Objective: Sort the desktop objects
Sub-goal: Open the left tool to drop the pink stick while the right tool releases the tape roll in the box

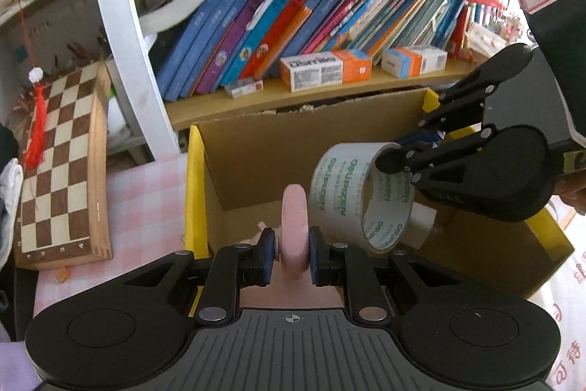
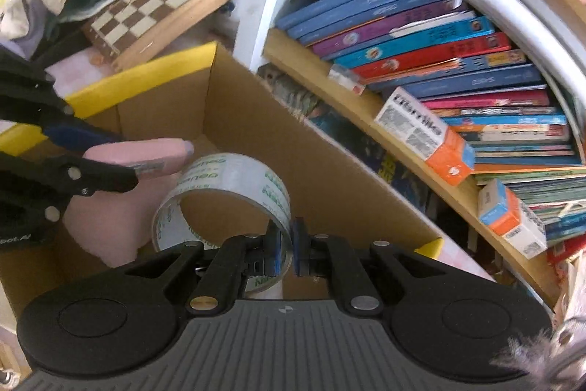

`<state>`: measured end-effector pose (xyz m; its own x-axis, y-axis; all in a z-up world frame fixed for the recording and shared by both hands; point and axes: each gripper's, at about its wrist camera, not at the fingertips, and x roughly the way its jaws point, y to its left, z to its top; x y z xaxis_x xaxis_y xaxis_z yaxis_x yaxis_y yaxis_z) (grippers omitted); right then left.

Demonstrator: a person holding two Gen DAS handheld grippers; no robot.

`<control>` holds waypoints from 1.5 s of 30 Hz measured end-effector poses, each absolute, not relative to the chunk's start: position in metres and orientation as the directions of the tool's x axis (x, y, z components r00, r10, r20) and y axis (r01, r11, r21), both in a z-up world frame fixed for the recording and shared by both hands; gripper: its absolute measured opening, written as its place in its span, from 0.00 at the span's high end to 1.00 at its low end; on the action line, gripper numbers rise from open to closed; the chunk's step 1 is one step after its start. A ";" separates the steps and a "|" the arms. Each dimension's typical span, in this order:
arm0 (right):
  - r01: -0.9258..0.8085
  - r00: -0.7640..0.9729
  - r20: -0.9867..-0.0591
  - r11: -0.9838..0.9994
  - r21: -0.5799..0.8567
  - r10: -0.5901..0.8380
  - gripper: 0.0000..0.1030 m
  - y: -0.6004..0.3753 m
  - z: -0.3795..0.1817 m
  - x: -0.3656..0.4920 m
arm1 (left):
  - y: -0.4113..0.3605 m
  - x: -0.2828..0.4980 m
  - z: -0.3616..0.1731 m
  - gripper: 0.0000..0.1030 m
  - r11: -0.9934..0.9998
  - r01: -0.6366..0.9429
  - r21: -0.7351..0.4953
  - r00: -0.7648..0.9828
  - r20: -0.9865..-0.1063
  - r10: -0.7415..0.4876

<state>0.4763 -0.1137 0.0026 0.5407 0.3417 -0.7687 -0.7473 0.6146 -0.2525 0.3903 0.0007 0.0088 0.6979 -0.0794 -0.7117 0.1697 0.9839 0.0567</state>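
Left hand-held gripper: the left hand-held gripper [image 1: 293, 257] was clamped on a pink object [image 1: 294, 229], one blue pad pressed to each flat side, the object standing on edge between them.
Pink object: in the right wrist view it showed as a long, rounded pink case [image 2: 141, 154]; what it was exactly could not be told. It looked stiff, smooth and light, so a grip across its flat faces near one end seemed sound, though a smooth shell may slide if the pads slacken.
Right hand-held gripper: the right hand-held gripper [image 2: 286, 250] was closed on the wall of a roll of clear tape [image 2: 223, 193], one pad inside the ring, one outside.
Roll of clear tape: printed with green lettering, hanging tilted from the pads above the box, just beside the pink object. Judged light and rigid on its core; the glossy outer wrap is probably slippery, so pinching through the wall is the surest hold.
Cardboard box: an open cardboard box [image 1: 256, 152] with yellow rim flaps lay directly below both held things, a few items dimly seen at its bottom.
Table: the box stood on a table [image 1: 146, 207] under a pink checked cloth.
Surroundings: a folded chessboard [image 1: 62, 171] leaned to the left; a shelf of leaning books [image 1: 293, 24] and small cartons [image 1: 322, 68] stood behind the box.
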 end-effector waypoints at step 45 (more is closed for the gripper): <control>-0.696 0.577 -0.750 0.674 -0.245 0.323 0.42 -0.123 0.007 0.474 | -0.006 0.383 0.028 0.30 0.988 0.128 0.083 0.772 -0.634 -0.047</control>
